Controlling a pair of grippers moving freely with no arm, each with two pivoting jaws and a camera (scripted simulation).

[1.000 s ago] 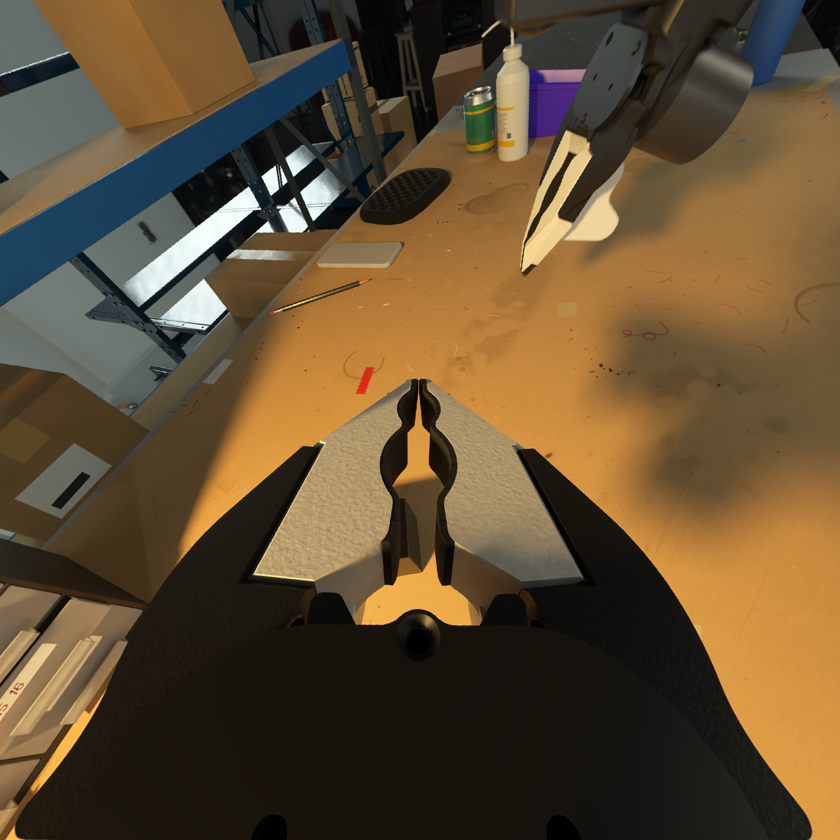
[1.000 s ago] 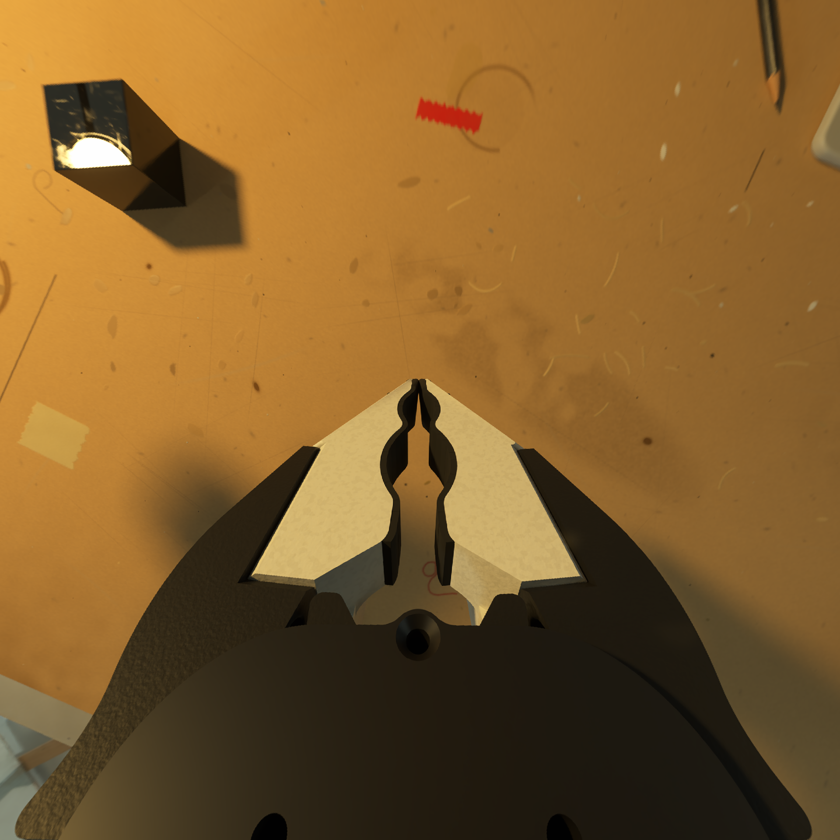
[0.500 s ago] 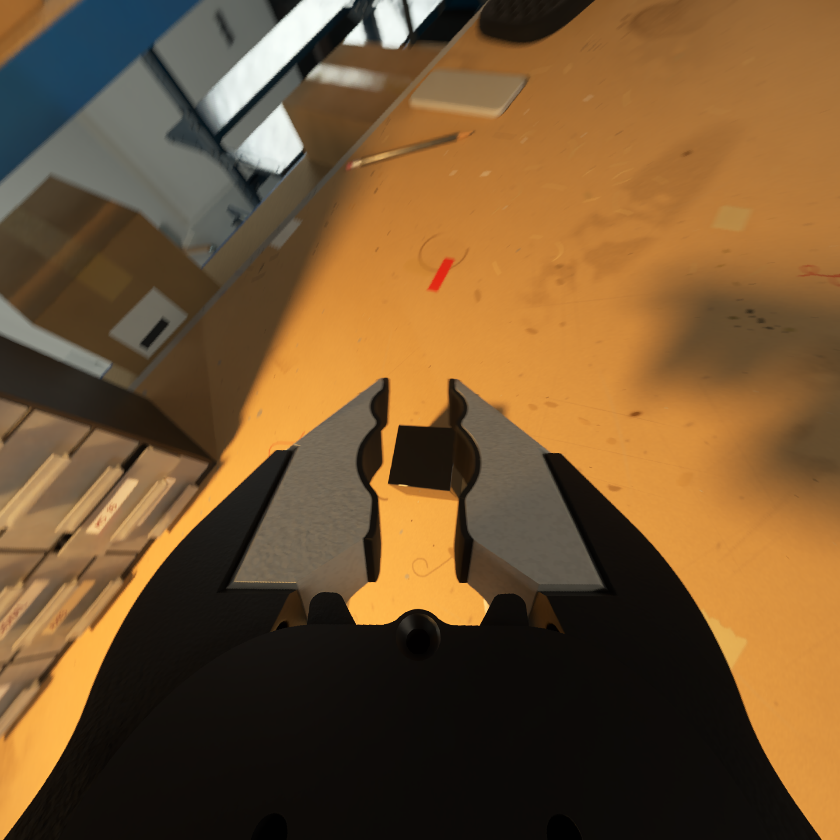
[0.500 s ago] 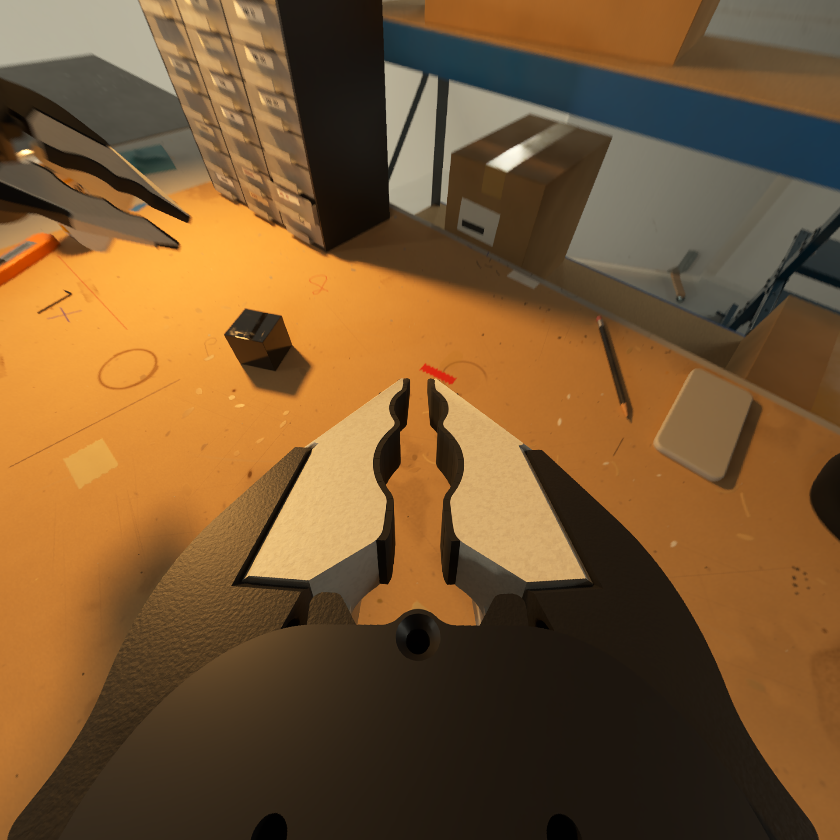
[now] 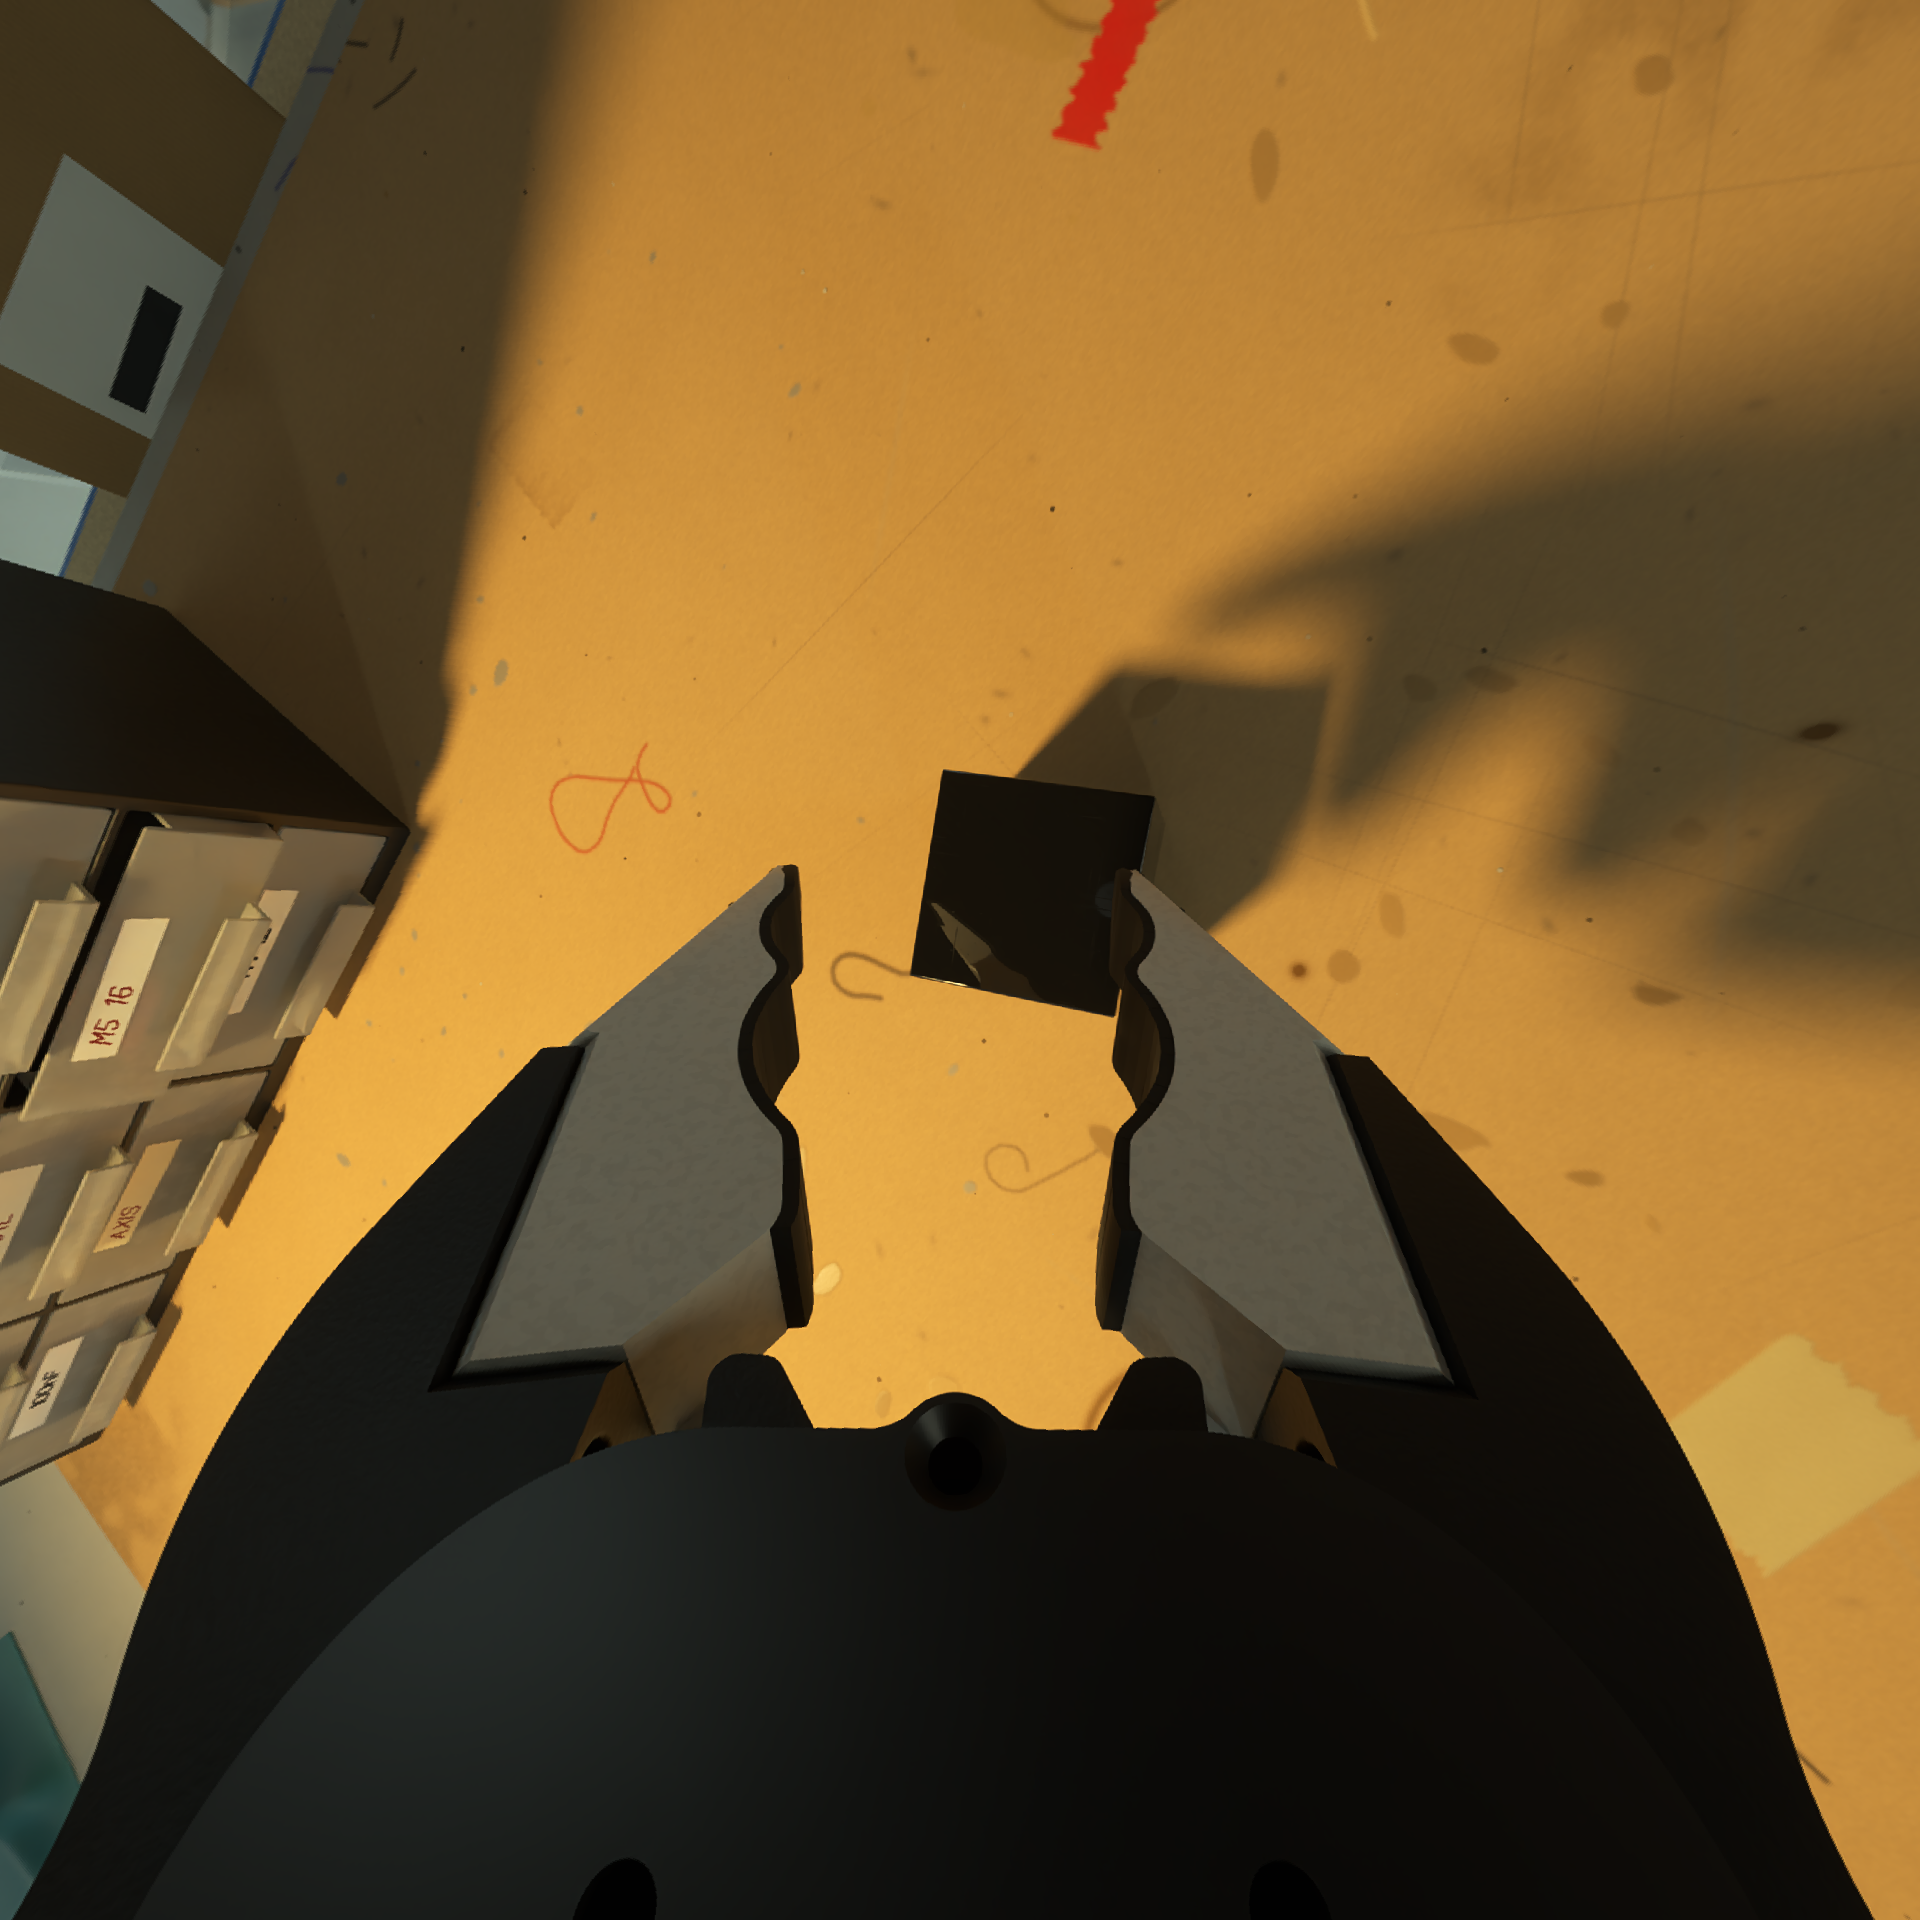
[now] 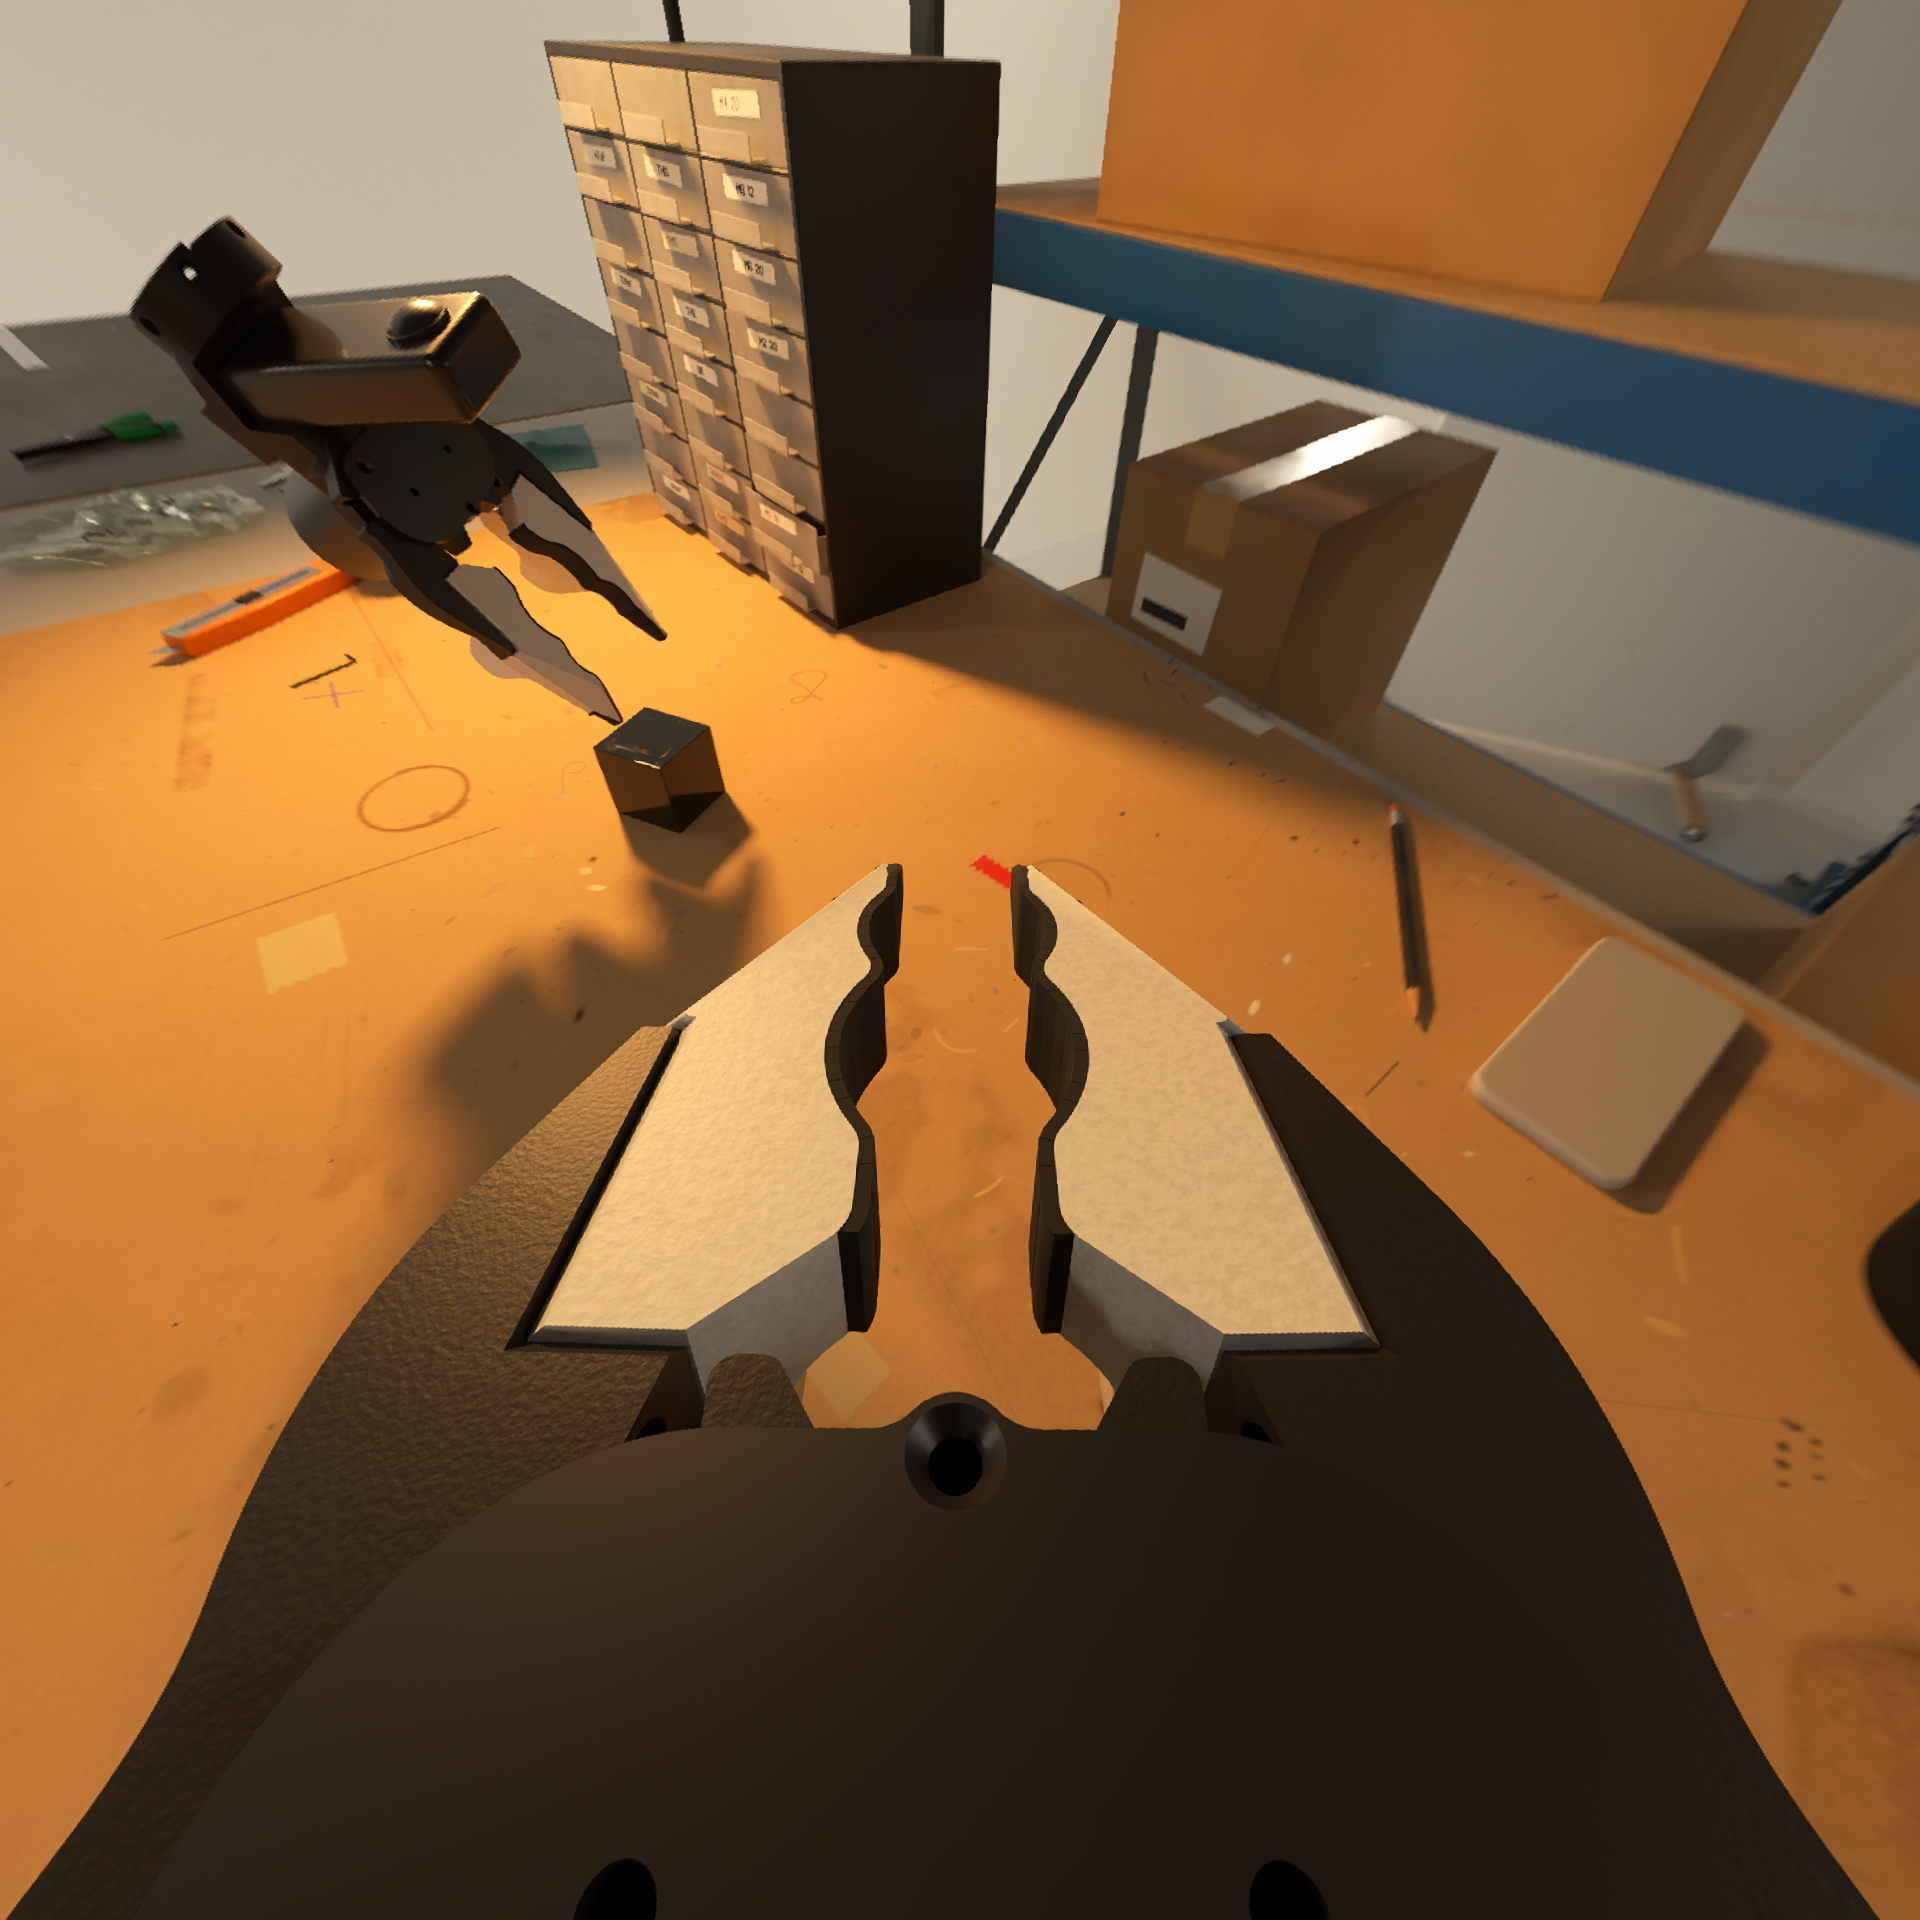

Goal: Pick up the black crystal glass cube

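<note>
The black glass cube (image 5: 1023, 894) stands on the orange workbench (image 5: 935, 468). My left gripper (image 5: 958, 875) is open, tilted down over the cube. The cube lies just beyond the fingertips, closer to the right finger (image 5: 1226, 1091), which overlaps its right edge. In the right wrist view the cube (image 6: 660, 771) is at centre left, and the left gripper (image 6: 636, 675) has one fingertip at its top edge. My right gripper (image 6: 956, 871) is open and empty, well to the right of the cube, above the bench.
A dark cabinet of small drawers (image 6: 769, 312) stands behind the cube, and shows at left in the left wrist view (image 5: 125, 987). A cardboard box (image 6: 1278, 551), a pencil (image 6: 1405, 904), a beige pad (image 6: 1605, 1060) and an orange knife (image 6: 255, 608) are around. A red mark (image 5: 1101, 73) lies beyond the cube.
My left gripper has opened wider and come down closer to the cube. My right gripper has opened a little more and the cube now looks nearer in its view.
</note>
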